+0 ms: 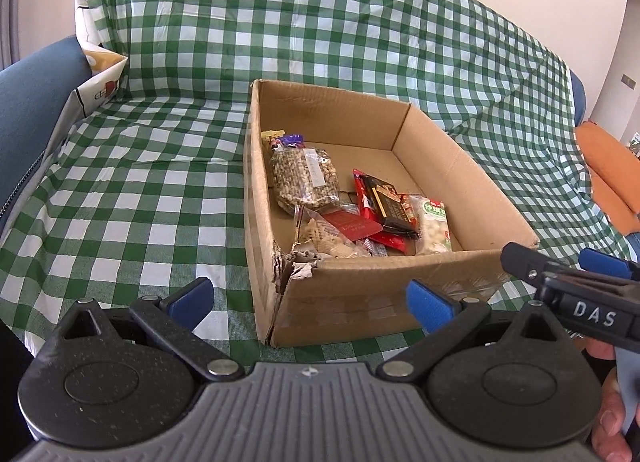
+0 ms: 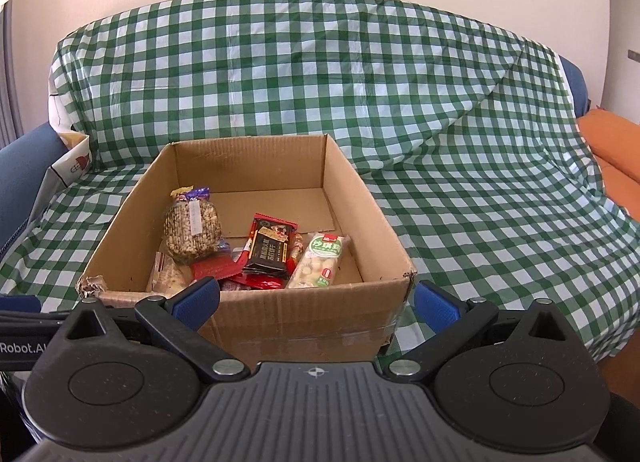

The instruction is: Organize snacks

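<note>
Snacks are seen piled in an open cardboard box [image 2: 360,221] that sits on a green-and-white checked cloth [image 2: 460,181] draped over a blue sofa [image 1: 28,101]. Inside the box, a clear bag of puffed grain [image 2: 191,232] with a white label is found at the left, with a purple-topped packet [image 2: 199,193] tucked just behind it toward the far wall. A dark brown bar wrapper [image 2: 269,253] is laid on top of red wrappers [image 2: 262,283] in the middle, and a white-and-green packet of pale puffed pieces [image 2: 316,262] is set just right of it, tilted lengthwise. A clear bag of biscuits [image 2: 170,276] is lodged in the near left corner, partly covered by a flat red sachet [image 2: 212,270]. The far half of the box floor is left bare. The near left corner of the box [image 1: 290,266] is torn and crumpled. The left gripper [image 1: 310,300] is held empty just in front of the box's near corner, blue-padded jaws spread wide. The right gripper [image 2: 316,300] is likewise held empty, jaws wide apart at the box's near wall; in the left wrist view it is seen at the right edge [image 1: 584,274], a person's hand [image 1: 608,410] wrapped on its handle. An orange cushion [image 2: 612,141] is seen at the far right, and a printed paper or cloth piece [image 1: 98,73] at the far left of the sofa.
</note>
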Motion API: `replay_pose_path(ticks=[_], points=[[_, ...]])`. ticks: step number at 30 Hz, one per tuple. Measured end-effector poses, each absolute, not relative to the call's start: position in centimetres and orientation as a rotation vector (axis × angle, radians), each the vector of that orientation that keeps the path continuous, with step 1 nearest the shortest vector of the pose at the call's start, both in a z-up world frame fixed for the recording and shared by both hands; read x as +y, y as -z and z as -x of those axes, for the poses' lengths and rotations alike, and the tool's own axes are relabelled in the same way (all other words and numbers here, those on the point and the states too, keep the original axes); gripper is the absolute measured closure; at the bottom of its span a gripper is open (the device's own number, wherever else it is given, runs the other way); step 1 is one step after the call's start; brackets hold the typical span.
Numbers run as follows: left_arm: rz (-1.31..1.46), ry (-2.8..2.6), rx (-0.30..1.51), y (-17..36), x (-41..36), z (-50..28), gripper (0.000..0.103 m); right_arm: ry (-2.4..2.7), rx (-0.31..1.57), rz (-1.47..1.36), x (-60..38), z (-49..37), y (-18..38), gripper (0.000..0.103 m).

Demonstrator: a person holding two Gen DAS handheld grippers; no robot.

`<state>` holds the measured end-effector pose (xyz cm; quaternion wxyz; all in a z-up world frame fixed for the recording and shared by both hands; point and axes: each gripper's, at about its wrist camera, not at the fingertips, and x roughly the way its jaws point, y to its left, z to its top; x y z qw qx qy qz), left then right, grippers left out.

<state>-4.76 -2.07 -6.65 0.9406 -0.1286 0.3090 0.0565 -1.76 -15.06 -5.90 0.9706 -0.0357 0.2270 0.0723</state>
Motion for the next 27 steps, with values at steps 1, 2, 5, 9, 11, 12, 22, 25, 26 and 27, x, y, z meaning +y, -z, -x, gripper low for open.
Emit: replay_pose_path(ticks=[1,2,5,9,11,12,22,25,26,27], points=[[0.262,-0.113,0.629,6.61,-2.15,4.79,0.0,-0.149,0.458,0.079,-14.94,1.78,5.92,0.001],[0.26,-0.112,0.628,6.59,-2.22,4.85,0.0,-0.151,0.456,0.086,-14.84,1.81,5.92,0.001],[0.258,-0.112,0.627,6.58,-2.33,4.88,0.0,-0.151,0.45,0.1,-14.78,1.86,5.9,0.001],[0.258,-0.112,0.625,6.52,-2.38,4.88,0.0,-0.154,0.451,0.098,-14.95,1.78,5.86,0.001],[0.259,-0.112,0.625,6.49,-2.4,4.87,0.0,-0.153,0.45,0.098,-14.99,1.8,5.87,0.001],[0.26,-0.112,0.625,6.49,-2.41,4.87,0.0,-0.154,0.45,0.097,-14.99,1.78,5.88,0.001],[0.26,-0.112,0.625,6.49,-2.42,4.88,0.0,-0.153,0.449,0.099,-14.98,1.79,5.89,0.001],[0.258,-0.112,0.624,6.5,-2.42,4.88,0.0,-0.153,0.45,0.098,-15.01,1.78,5.9,0.001],[0.259,-0.112,0.625,6.53,-2.38,4.87,0.0,-0.153,0.449,0.098,-15.0,1.78,5.9,0.001],[0.259,-0.111,0.625,6.52,-2.4,4.87,0.0,-0.153,0.449,0.098,-15.0,1.78,5.9,0.001]])
